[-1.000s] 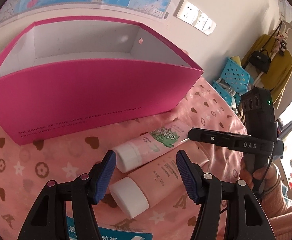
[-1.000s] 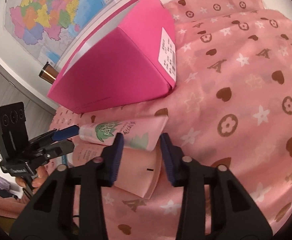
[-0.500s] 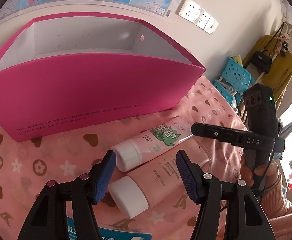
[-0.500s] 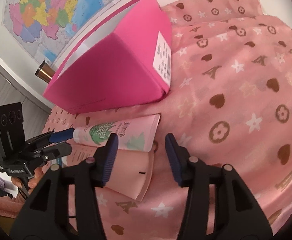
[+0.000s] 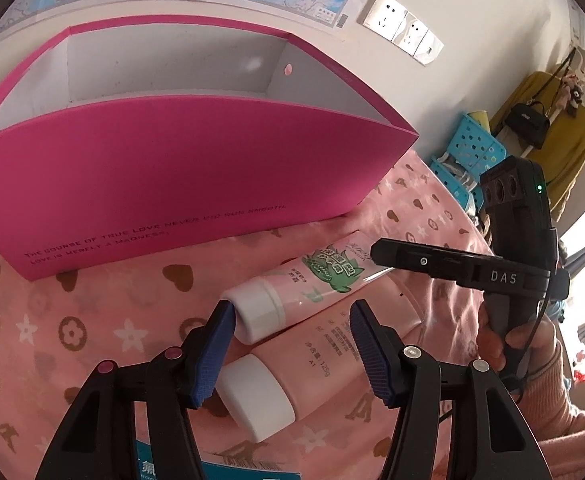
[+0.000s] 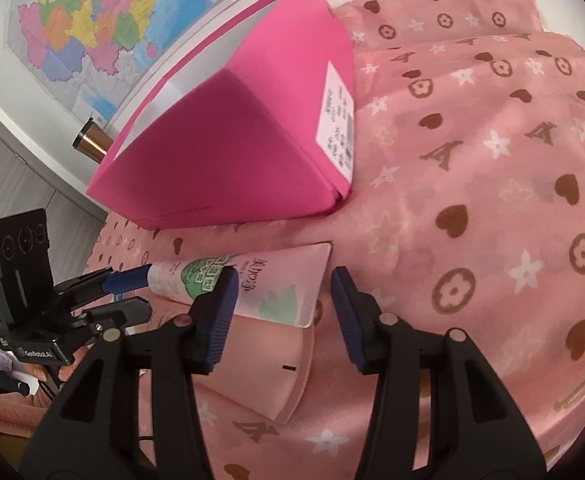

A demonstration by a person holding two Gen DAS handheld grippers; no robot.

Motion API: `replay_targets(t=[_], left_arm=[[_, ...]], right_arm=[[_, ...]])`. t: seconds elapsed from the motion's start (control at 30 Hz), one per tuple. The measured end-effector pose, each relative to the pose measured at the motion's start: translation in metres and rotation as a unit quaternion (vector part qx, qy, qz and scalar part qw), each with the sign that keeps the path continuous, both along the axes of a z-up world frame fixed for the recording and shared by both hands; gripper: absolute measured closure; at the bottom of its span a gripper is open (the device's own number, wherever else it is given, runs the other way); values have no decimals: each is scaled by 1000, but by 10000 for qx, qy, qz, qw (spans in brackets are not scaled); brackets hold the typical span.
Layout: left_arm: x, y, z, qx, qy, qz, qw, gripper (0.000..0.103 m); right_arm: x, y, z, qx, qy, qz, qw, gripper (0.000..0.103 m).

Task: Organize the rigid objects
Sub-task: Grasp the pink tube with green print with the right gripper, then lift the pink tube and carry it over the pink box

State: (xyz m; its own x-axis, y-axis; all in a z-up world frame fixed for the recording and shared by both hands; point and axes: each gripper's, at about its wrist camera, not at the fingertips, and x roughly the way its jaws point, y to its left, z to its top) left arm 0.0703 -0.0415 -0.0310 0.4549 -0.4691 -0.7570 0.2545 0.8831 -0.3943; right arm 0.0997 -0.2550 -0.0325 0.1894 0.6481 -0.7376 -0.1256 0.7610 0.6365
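Blue-padded jaws of the left gripper (image 5: 292,344) stand apart over two pink tubes lying side by side on a pink patterned cloth (image 5: 92,320), after narrowing slightly in the last moment; the pads press on neither. The plain pink tube (image 5: 312,364), white cap toward the camera, lies between them, while the leaf-printed tube (image 5: 304,284) lies just beyond, its cap beside the left pad. From the opposite end, the right gripper (image 6: 280,312) has just spread its jaws, which now stand clear around the tubes' crimped tails (image 6: 276,296), gripping nothing. Beyond both tubes sits an open magenta box (image 5: 164,184), white inside, against a wall hung with a map (image 6: 92,28).
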Motion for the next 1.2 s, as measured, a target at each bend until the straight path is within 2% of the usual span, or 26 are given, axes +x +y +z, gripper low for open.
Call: replay_targets(t=[0.5, 1.2], left_arm=[[-3, 2, 7, -53, -99, 25, 9999, 43], [-16, 6, 40, -24, -666, 61, 9978, 43]], right_arm=[[-5, 7, 8, -209, -183, 26, 9996, 52], [-12, 11, 56, -382, -884, 20, 9953, 52]])
